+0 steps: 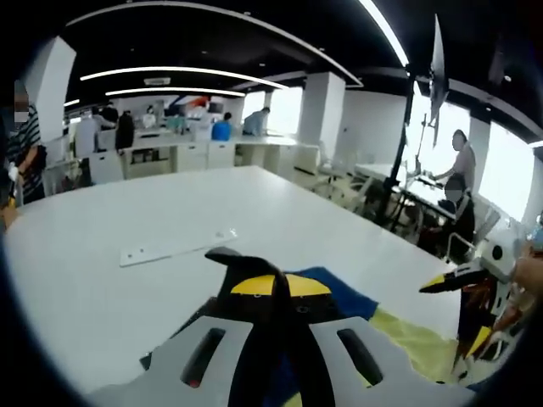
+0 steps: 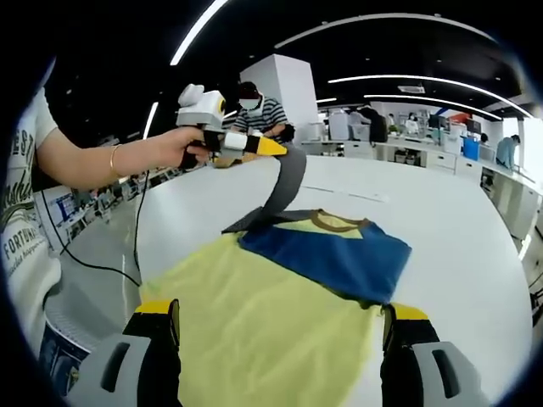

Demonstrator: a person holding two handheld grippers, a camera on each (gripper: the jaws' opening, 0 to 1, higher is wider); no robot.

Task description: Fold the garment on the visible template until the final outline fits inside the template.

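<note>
A yellow garment with a blue panel and a brown collar lies flat on the white table. Its grey sleeve is lifted off the table, pinched in my left gripper, which a hand holds above the far left of the garment. In the left gripper view the yellow-padded jaws are shut on dark fabric, with blue and yellow cloth below. My right gripper stands open over the near yellow part, with nothing between its jaws. It also enters the left gripper view from the right.
A thin white strip lies on the table beyond the garment. The table edge runs along the left, where a person's arm and a black cable are. Desks, chairs and seated people stand further back.
</note>
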